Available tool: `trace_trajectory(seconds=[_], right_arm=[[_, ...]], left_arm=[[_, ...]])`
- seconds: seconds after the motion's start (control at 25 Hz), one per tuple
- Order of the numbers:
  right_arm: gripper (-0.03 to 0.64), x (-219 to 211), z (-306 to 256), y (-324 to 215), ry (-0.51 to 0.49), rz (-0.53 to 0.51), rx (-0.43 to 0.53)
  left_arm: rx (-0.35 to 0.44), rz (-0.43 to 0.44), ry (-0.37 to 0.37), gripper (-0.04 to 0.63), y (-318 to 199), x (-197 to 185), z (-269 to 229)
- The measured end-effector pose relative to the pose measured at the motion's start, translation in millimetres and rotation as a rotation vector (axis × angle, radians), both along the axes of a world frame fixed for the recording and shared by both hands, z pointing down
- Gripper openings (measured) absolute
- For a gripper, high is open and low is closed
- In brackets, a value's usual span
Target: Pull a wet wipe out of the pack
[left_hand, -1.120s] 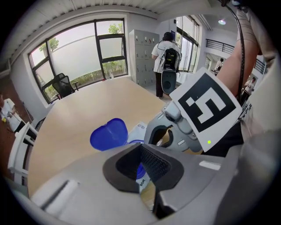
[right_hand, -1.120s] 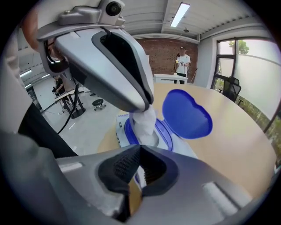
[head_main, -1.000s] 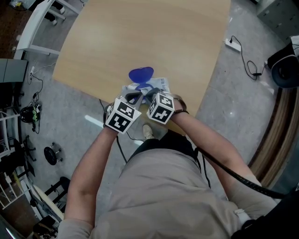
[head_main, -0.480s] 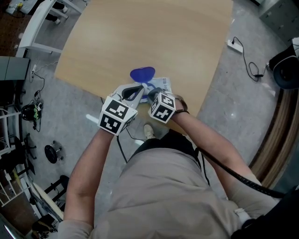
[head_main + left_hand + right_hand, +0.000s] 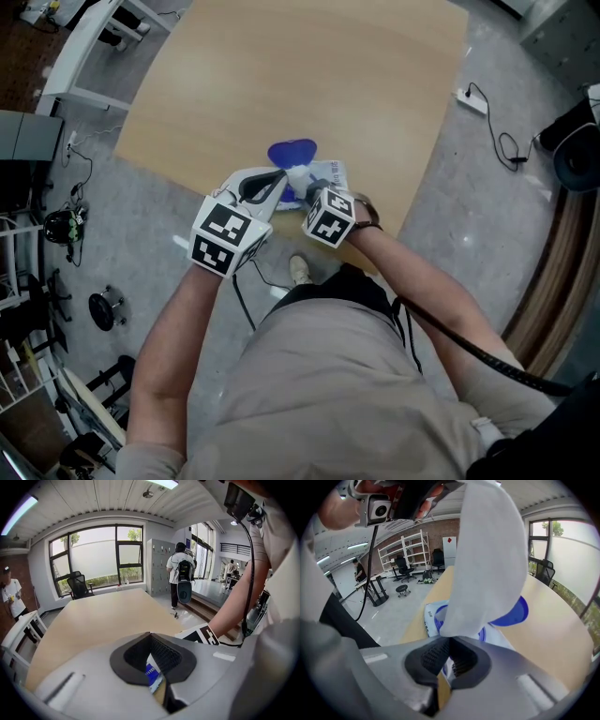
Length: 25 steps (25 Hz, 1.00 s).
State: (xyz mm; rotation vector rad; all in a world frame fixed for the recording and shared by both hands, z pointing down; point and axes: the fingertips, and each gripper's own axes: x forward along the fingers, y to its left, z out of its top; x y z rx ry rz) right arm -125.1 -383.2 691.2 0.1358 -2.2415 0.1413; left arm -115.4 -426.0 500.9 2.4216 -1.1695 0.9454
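The wipe pack (image 5: 326, 174) lies near the wooden table's front edge, its blue lid (image 5: 292, 152) flipped open. A white wipe (image 5: 487, 564) stands up out of the pack (image 5: 433, 616) in a long sheet beside the lid (image 5: 513, 613). My left gripper (image 5: 281, 177) is shut on the wipe's top end, raised above the pack; it also shows at the top of the right gripper view (image 5: 412, 494). Its jaws (image 5: 151, 637) meet, with a white sliver between them. My right gripper (image 5: 307, 192) sits low on the pack, jaws (image 5: 449, 641) closed, seemingly pinching its near edge.
The wooden table (image 5: 281, 75) stretches away beyond the pack. On the grey floor to the right lies a power strip (image 5: 472, 98) with a cable. A white bench (image 5: 75, 47) stands at the upper left. A person with a backpack (image 5: 180, 573) stands far behind.
My left gripper has risen and drawn back toward the left, pulling the white wipe up out of the pack. The right gripper has stayed on the pack.
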Motion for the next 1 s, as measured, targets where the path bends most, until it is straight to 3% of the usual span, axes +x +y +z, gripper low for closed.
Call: trace_trajectory(seconds=[0.32,0.8,0.88,1.0], right_arm=[[0.001,16.7,10.3,-20.1,0.0,0.021,0.012],[0.002,94.5,-8.8,-67.8,-0.062,0.23,0.044],[0.002,94.9,-35.4,-46.9,-0.083,0.288,0.056],[0.002,67.4,-98.6,30.0,-0.135,0.387,0.07]], left_arm=[[0.071,-0.011,0.058,0.006,-13.9,3.2,-21.4],[0.197,0.022,0.187,0.006,-33.7,18.8,-55.8],[0.214,0.033,0.207,0.006,-9.3,2.8,-73.5],[0.253,0.054,0.243,0.006,67.3,-50.5,-114.3]])
